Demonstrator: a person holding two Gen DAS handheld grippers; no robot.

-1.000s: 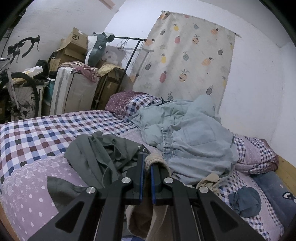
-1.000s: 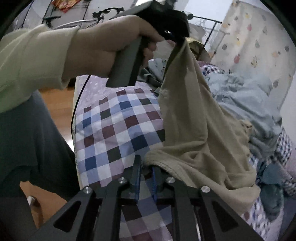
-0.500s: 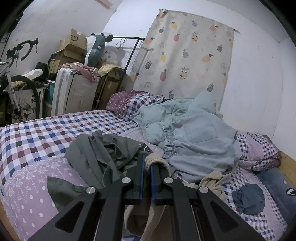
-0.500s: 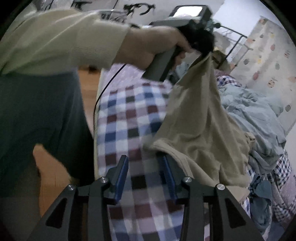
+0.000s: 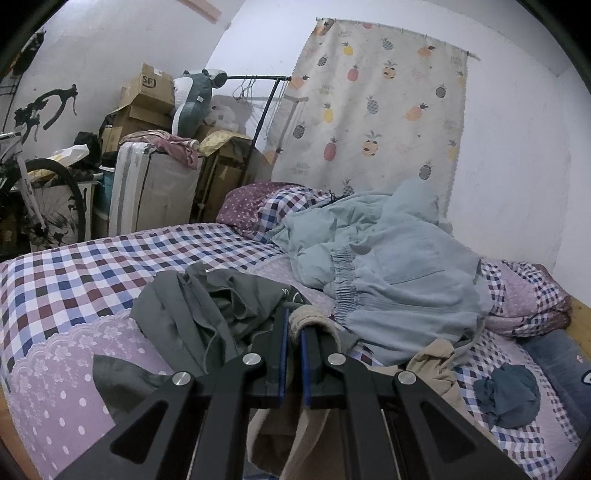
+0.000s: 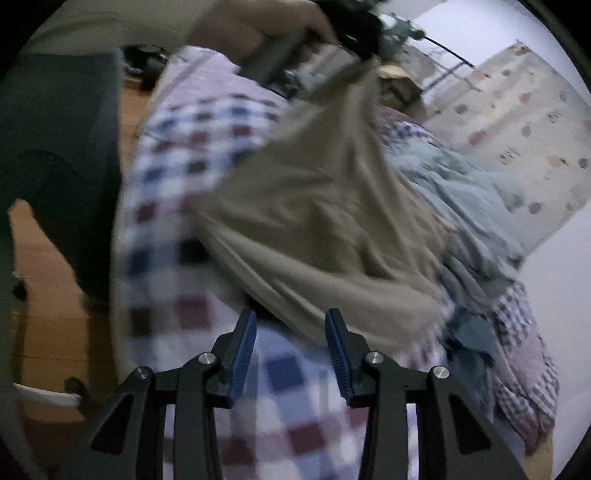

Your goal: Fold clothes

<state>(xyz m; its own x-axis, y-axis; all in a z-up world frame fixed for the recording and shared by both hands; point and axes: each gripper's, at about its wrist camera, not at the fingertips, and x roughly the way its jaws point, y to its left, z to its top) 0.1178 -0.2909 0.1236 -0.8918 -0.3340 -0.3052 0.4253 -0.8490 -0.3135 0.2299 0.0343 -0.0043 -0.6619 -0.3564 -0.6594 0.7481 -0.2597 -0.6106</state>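
A tan garment (image 6: 317, 206) hangs over the checked bed (image 6: 177, 155). My left gripper (image 5: 292, 322) is shut on its ribbed edge (image 5: 308, 318), and the cloth drapes down below the fingers (image 5: 280, 439). In the blurred right wrist view a hand holds that left gripper (image 6: 351, 26) at the top, with the garment spreading down from it. My right gripper (image 6: 291, 321) is open just below the garment's lower hem, with nothing between its blue pads.
On the bed lie a dark green garment (image 5: 207, 306), a pale blue jacket (image 5: 391, 266), a small dark blue cloth (image 5: 506, 391) and pillows (image 5: 258, 203). Boxes (image 5: 147, 96), a bicycle (image 5: 33, 177) and a clothes rack (image 5: 258, 110) stand behind. A person's dark clothing (image 6: 55, 147) is left.
My right gripper has let go of the tan garment's hem and opened wide, drawing back below it. The left gripper stays shut on the garment and has barely moved.
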